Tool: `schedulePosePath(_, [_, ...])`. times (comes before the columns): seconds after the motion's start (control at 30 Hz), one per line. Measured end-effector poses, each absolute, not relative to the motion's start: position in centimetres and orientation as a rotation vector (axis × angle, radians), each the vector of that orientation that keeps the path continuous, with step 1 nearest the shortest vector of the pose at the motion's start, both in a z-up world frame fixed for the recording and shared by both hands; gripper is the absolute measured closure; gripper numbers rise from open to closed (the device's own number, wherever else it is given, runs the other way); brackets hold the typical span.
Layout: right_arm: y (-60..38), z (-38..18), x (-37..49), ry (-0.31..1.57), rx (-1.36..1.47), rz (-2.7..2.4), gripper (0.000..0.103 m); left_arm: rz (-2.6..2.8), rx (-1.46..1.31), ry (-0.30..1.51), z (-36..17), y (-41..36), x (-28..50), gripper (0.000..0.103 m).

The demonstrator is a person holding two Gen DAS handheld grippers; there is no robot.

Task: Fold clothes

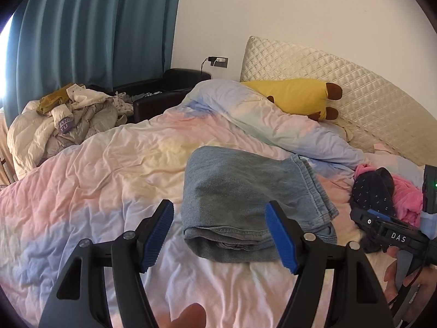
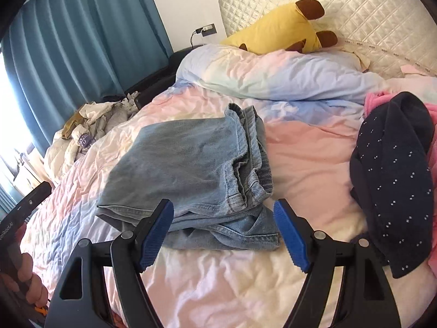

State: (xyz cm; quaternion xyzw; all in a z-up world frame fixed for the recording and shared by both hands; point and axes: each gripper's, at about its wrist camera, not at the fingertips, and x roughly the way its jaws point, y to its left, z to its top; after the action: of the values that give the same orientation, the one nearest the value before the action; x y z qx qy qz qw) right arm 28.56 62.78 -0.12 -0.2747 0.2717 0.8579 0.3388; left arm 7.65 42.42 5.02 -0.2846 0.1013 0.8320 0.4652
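Folded light-blue denim jeans (image 1: 245,199) lying flat on the pastel pink, blue and cream quilted duvet (image 1: 109,169) covering the bed, roughly mid-bed, hems and seams stacked along the right-hand edge. Left gripper (image 1: 220,236), black-framed with blue ribbed pads, hovering just short of the near fold of the jeans, jaws spread wide and holding nothing. Right gripper (image 2: 224,235), same build, likewise poised at the near edge of the jeans (image 2: 191,169), jaws wide apart and empty, one pad on either side of the bundle's front corner without touching it. Navy garment with small white dots (image 2: 393,180) heaped to the right of the jeans, well apart from them, partly over a bright pink garment (image 1: 407,194). Yellow plush toy with brown tips (image 1: 297,98) resting at the head of the bed against a cream quilted headboard cushion (image 1: 341,82). Pile of crumpled cream and grey clothing (image 1: 68,120) off the far left side of the bed, beneath teal curtains (image 1: 82,32). Fingers of a hand (image 2: 30,287) visible at the lower left of the right wrist view, wrapped round the other gripper's handle.
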Motion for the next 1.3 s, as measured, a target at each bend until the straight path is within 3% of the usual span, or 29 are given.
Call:
schedulePosePath(0.57, [49.0,7.1,31.9,0.529,-0.722,2.341,0.026,2.123,-0.594,0.334,9.9,30.6,16.7,0.031])
schedulePosePath(1.3, [39.6,7.3,32.6,0.418,-0.64,2.306,0.026,2.22,-0.612,0.253,7.7,22.2,17.9,0.031])
